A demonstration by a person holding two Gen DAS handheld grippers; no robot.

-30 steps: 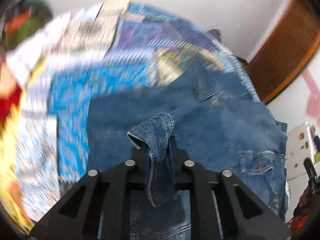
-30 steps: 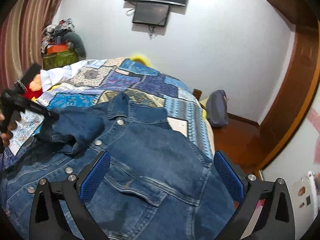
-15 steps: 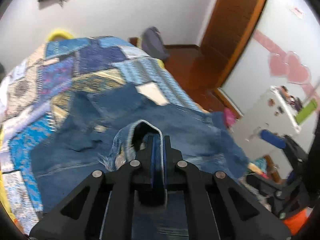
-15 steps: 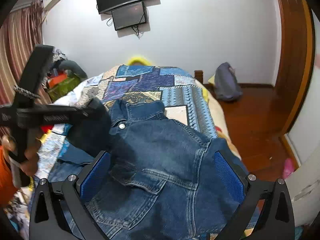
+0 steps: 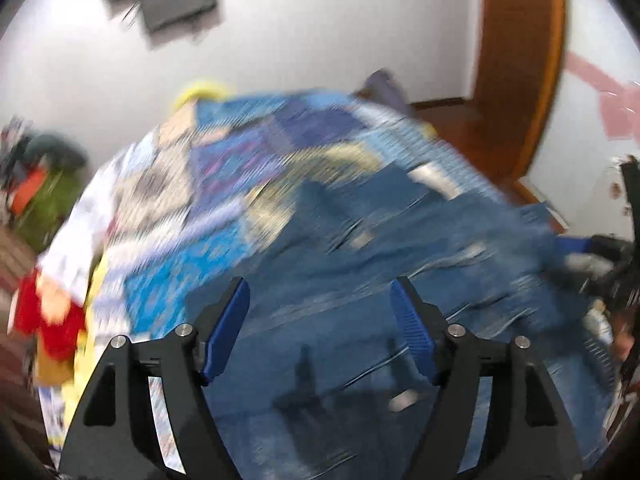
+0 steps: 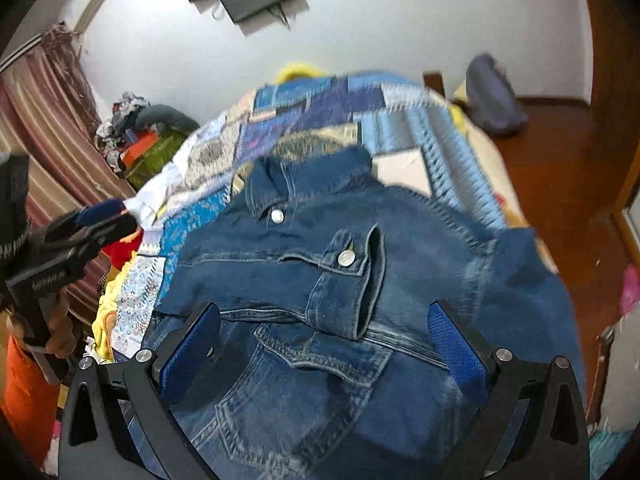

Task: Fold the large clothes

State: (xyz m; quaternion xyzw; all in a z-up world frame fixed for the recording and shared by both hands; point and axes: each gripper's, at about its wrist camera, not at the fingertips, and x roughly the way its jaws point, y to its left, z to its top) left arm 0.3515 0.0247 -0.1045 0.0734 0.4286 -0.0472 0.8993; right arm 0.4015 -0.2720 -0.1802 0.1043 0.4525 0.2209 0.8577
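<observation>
denim jacket (image 6: 360,280): 1 | left gripper (image 5: 320,304): jaws just opened, empty | right gripper (image 6: 324,316): wide, empty

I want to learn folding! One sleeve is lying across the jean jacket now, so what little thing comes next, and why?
Probably the right gripper, open and empty above the denim jacket, should reach toward the jacket's unfolded right side. The sleeve already lies across the front, and the left gripper has just been opening, with nothing between its jaws.

Left gripper (image 5: 320,300) jaws just opened, empty; right gripper (image 6: 324,320) spread wide.
</observation>
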